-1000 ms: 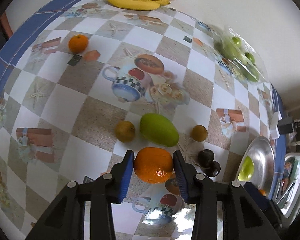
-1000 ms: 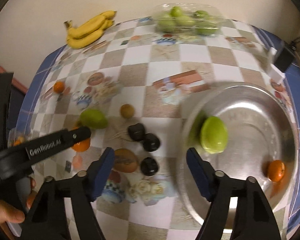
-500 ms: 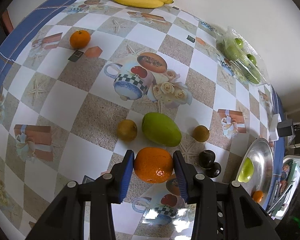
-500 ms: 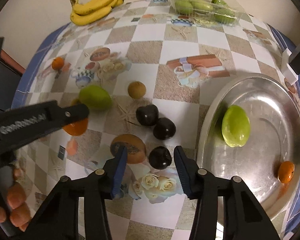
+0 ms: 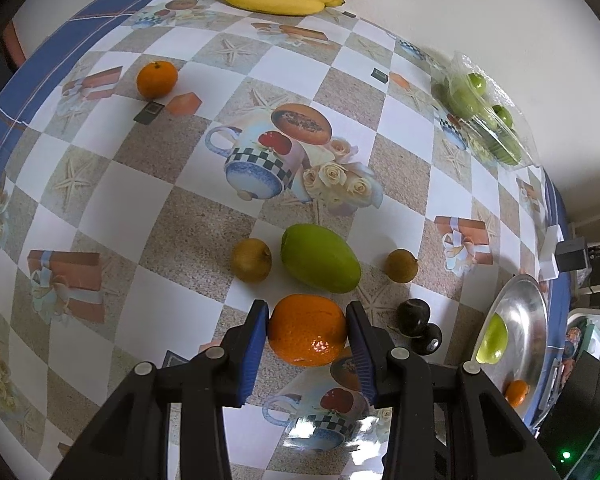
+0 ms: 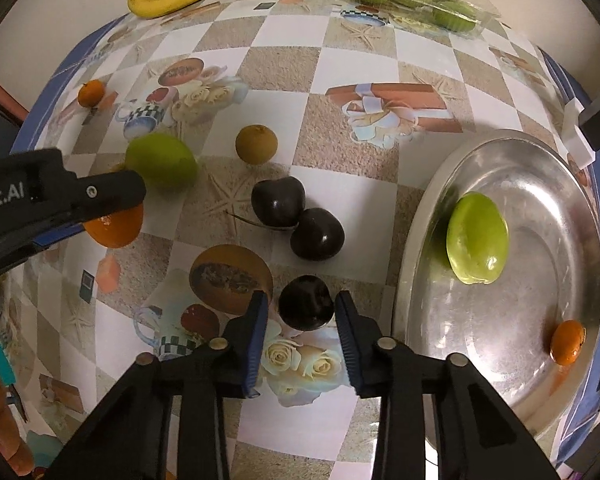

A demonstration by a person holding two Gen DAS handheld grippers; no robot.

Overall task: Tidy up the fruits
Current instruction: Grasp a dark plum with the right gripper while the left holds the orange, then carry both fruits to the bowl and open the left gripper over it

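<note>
Closing in on a dark plum with the right gripper: jaws just now narrowing, the plum sitting between the blue pads, the right pad about touching and a sliver of tablecloth showing at the left pad, so not visibly pinching yet. Clamping a large orange in the left gripper, both pads pressing its sides, low over the cloth; not possible to tell whether lifted or resting.

Doing the plum pick well, by my judgement: centring before squeezing so that both pads meet the widest part together, squeezing gently on soft, smooth skin, keeping the fingertips off the cloth, lifting straight up, then swinging right over the rim of the steel tray, just beside, and setting down clear of the green mango and the small orange already lying in it.

Showing only in the right view: the plum being gripped, the tray's full basin, and the left gripper from the side, crossing in front of the table's green mango. Showing only in the left view: the grip on the orange head-on, and a second brown fruit left of that mango.
</note>
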